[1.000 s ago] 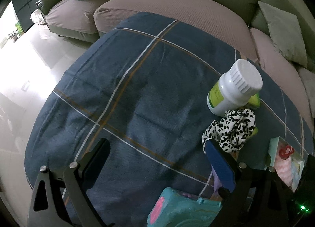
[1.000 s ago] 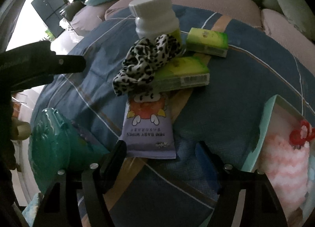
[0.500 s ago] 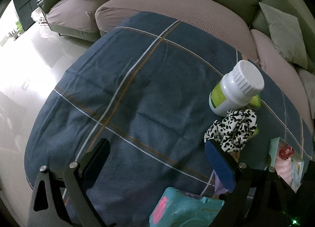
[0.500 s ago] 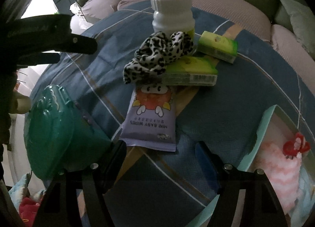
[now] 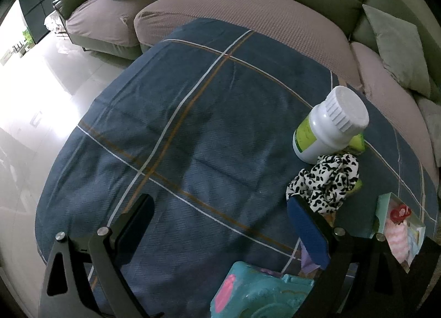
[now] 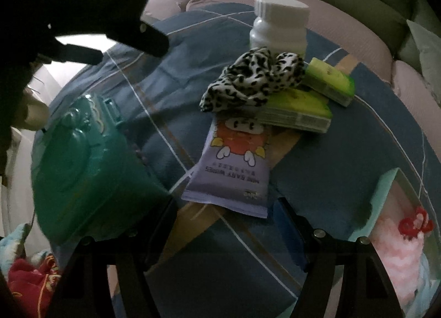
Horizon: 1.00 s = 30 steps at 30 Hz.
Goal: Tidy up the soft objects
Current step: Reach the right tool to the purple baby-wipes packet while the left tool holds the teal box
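Note:
A leopard-print scrunchie lies on two green tissue packs in front of a white bottle; it also shows in the left wrist view. A purple baby-wipes pack lies just ahead of my right gripper, which is open and empty above the blue plaid cloth. My left gripper is open and empty, left of the scrunchie, over bare cloth.
A teal plastic case sits at the left, also seen low in the left wrist view. A box with a pink plush item is at the right. A sofa with cushions curves behind the table.
The right gripper has dropped and moved closer to the wipes pack and teal case. The left gripper has shifted slightly; the left tool now looms larger in the right view.

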Each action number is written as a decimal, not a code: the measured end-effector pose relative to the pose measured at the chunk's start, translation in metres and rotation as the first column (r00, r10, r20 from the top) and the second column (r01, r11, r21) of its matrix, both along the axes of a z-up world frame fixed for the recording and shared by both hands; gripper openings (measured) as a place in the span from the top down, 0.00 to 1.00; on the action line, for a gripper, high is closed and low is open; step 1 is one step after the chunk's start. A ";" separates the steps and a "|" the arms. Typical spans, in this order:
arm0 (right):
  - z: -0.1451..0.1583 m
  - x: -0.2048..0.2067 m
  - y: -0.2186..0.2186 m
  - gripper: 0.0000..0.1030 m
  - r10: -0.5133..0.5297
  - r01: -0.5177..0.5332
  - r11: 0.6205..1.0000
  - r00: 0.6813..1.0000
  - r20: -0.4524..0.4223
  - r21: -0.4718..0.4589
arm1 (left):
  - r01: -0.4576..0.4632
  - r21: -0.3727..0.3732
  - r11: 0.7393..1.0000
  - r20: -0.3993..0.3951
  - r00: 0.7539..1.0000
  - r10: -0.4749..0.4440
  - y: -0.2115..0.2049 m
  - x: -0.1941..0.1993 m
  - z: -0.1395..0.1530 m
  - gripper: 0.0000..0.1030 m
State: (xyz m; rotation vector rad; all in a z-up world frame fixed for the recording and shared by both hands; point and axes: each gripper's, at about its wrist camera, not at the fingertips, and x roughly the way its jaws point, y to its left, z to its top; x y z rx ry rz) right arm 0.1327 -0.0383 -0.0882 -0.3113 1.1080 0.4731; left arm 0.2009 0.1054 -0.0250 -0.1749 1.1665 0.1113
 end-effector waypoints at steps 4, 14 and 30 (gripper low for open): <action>-0.004 0.004 0.003 0.26 -0.029 0.030 0.999 0.999 0.036 -0.020 | -0.001 0.002 1.000 -0.001 1.000 0.001 -0.001 0.000 0.001 0.06; -0.006 0.015 -0.015 0.27 -0.101 0.101 0.995 0.995 0.025 -0.012 | 0.005 0.004 1.000 -0.006 1.000 -0.005 -0.002 0.000 0.000 0.06; -0.008 0.027 -0.024 0.36 -0.135 0.135 0.991 0.991 0.013 0.025 | 0.023 0.027 0.999 0.004 1.000 -0.023 -0.014 -0.001 0.007 0.06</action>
